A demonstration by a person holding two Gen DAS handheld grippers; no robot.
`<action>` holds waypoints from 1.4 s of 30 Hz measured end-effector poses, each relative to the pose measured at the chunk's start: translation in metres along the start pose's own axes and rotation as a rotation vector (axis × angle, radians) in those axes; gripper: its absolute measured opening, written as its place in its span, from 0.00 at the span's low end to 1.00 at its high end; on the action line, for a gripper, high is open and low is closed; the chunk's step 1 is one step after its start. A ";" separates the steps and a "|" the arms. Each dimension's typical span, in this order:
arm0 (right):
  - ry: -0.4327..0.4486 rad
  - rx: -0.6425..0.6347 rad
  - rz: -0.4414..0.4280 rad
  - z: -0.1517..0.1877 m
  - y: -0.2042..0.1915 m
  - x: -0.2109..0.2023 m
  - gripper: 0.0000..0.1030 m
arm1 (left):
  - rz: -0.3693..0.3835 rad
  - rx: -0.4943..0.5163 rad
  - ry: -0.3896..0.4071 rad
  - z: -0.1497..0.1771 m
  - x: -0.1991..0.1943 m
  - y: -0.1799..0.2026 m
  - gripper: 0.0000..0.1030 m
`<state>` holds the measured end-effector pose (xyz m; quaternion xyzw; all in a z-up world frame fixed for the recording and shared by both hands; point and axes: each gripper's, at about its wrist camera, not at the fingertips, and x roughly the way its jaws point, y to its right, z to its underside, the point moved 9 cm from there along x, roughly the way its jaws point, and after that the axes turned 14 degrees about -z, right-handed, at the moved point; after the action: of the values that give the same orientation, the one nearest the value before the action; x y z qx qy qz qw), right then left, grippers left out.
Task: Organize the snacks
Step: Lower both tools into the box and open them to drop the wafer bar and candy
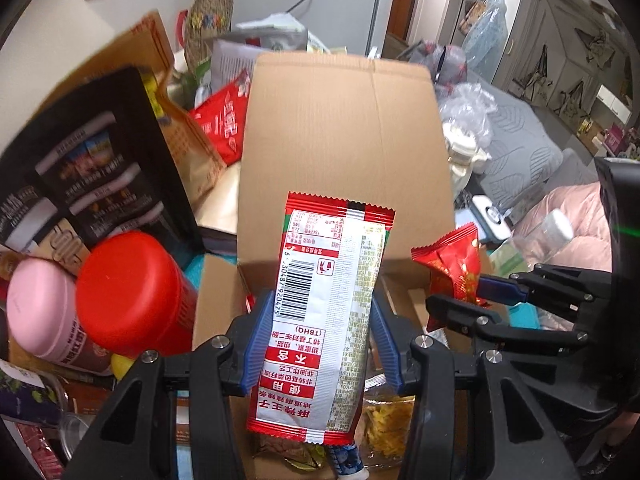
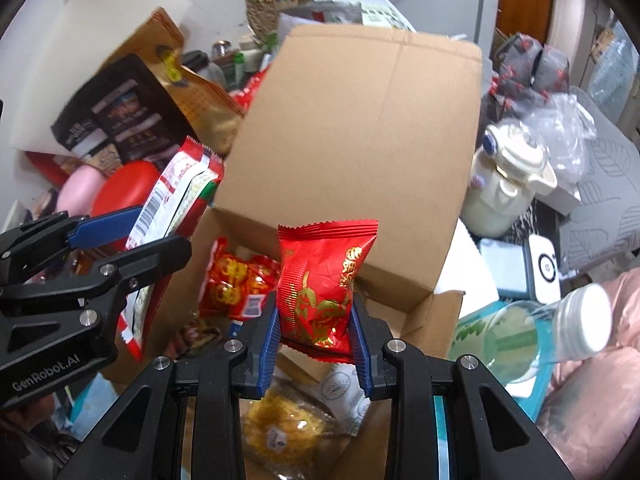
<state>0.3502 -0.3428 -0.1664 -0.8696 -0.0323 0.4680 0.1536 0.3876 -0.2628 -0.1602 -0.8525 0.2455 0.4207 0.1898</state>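
The left gripper (image 1: 320, 340) clamps a long red-and-white snack packet (image 1: 328, 312), and the right gripper (image 2: 316, 340) is closed on a small red pouch (image 2: 320, 288). Both hang over the open cardboard box (image 2: 360, 140), which already holds snacks. Behind it are heaped bags, a red canister (image 1: 128, 292), a cream kettle (image 2: 512, 176) and grey cabinets (image 1: 560, 52).

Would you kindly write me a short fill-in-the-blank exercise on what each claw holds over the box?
1. The left claw grips a long packet whose printed side shows a ____.
2. The right claw grips a small ____ packet with gold print.
3. Both packets hang over an open ____ box.

Missing words: barcode; red; cardboard
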 end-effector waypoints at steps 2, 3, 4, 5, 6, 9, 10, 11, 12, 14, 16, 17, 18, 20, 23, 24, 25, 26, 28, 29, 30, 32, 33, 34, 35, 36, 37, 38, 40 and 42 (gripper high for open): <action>-0.012 0.003 0.009 0.004 0.002 0.005 0.31 | -0.009 0.005 -0.017 0.006 0.006 0.001 0.46; -0.016 0.001 0.017 0.006 0.003 0.008 0.31 | -0.013 0.008 -0.026 0.009 0.010 0.001 0.46; -0.022 -0.002 0.028 0.008 0.004 0.011 0.31 | -0.016 0.009 -0.036 0.012 0.013 0.001 0.46; -0.032 -0.006 0.039 0.012 0.005 0.014 0.31 | -0.018 0.010 -0.048 0.015 0.016 0.002 0.46; -0.041 -0.006 0.045 0.015 0.006 0.017 0.31 | -0.018 0.007 -0.061 0.019 0.020 0.001 0.46; -0.060 0.005 0.043 0.021 0.007 0.024 0.31 | -0.021 -0.002 -0.093 0.028 0.027 0.000 0.46; -0.063 0.007 0.046 0.023 0.008 0.026 0.31 | -0.024 -0.005 -0.101 0.031 0.030 0.000 0.46; -0.065 0.010 0.053 0.025 0.009 0.028 0.31 | -0.027 -0.009 -0.111 0.034 0.032 -0.001 0.46; -0.065 0.010 0.058 0.026 0.011 0.029 0.31 | -0.028 -0.012 -0.118 0.036 0.034 -0.001 0.46; -0.061 0.010 0.076 0.027 0.014 0.030 0.31 | -0.032 -0.016 -0.136 0.040 0.039 -0.002 0.46; -0.065 0.003 0.094 0.028 0.016 0.032 0.31 | -0.035 -0.020 -0.155 0.045 0.044 -0.002 0.46; -0.068 0.000 0.109 0.029 0.019 0.034 0.32 | -0.035 -0.021 -0.162 0.046 0.047 -0.002 0.46; -0.071 -0.001 0.115 0.030 0.020 0.035 0.33 | -0.036 -0.022 -0.170 0.048 0.050 -0.002 0.46; -0.073 0.003 0.124 0.032 0.023 0.038 0.34 | -0.042 -0.021 -0.185 0.052 0.056 -0.001 0.46; -0.088 -0.008 0.159 0.034 0.030 0.042 0.35 | -0.049 -0.028 -0.225 0.060 0.067 -0.001 0.46; -0.091 -0.014 0.172 0.035 0.031 0.042 0.35 | -0.050 -0.034 -0.240 0.063 0.071 -0.001 0.46; -0.093 -0.019 0.181 0.036 0.032 0.043 0.35 | -0.052 -0.038 -0.252 0.065 0.074 -0.001 0.46; -0.093 -0.023 0.185 0.037 0.033 0.043 0.35 | -0.054 -0.041 -0.263 0.067 0.077 -0.001 0.46; -0.093 -0.030 0.194 0.038 0.033 0.043 0.35 | -0.061 -0.035 -0.268 0.069 0.080 0.000 0.46; -0.094 -0.038 0.203 0.039 0.034 0.043 0.35 | -0.064 -0.027 -0.264 0.069 0.081 0.002 0.46; -0.095 -0.042 0.208 0.039 0.034 0.043 0.35 | -0.062 -0.016 -0.260 0.069 0.081 0.005 0.46; -0.094 -0.047 0.211 0.039 0.034 0.042 0.35 | -0.057 -0.001 -0.261 0.070 0.081 0.009 0.46; -0.095 -0.046 0.210 0.039 0.034 0.042 0.35 | -0.055 0.003 -0.262 0.070 0.082 0.010 0.46; -0.095 -0.045 0.208 0.039 0.034 0.041 0.35 | -0.052 0.005 -0.261 0.070 0.081 0.011 0.46; -0.094 -0.043 0.202 0.039 0.034 0.041 0.35 | -0.051 0.006 -0.259 0.069 0.081 0.011 0.46; -0.094 -0.042 0.197 0.039 0.033 0.041 0.36 | -0.055 0.009 -0.255 0.068 0.080 0.011 0.46; -0.093 -0.041 0.191 0.039 0.032 0.040 0.36 | -0.061 0.014 -0.250 0.067 0.078 0.011 0.46; -0.092 -0.040 0.186 0.038 0.031 0.039 0.37 | -0.070 0.019 -0.244 0.065 0.077 0.011 0.46; -0.082 -0.046 0.185 0.037 0.029 0.037 0.43 | -0.101 0.035 -0.233 0.061 0.074 0.011 0.47; -0.069 -0.055 0.180 0.036 0.026 0.034 0.48 | -0.127 0.047 -0.226 0.058 0.070 0.011 0.50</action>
<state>0.3378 -0.3520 -0.2201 -0.8562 0.0277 0.5087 0.0858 0.3819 -0.2588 -0.2518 -0.8089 0.1777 0.4951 0.2625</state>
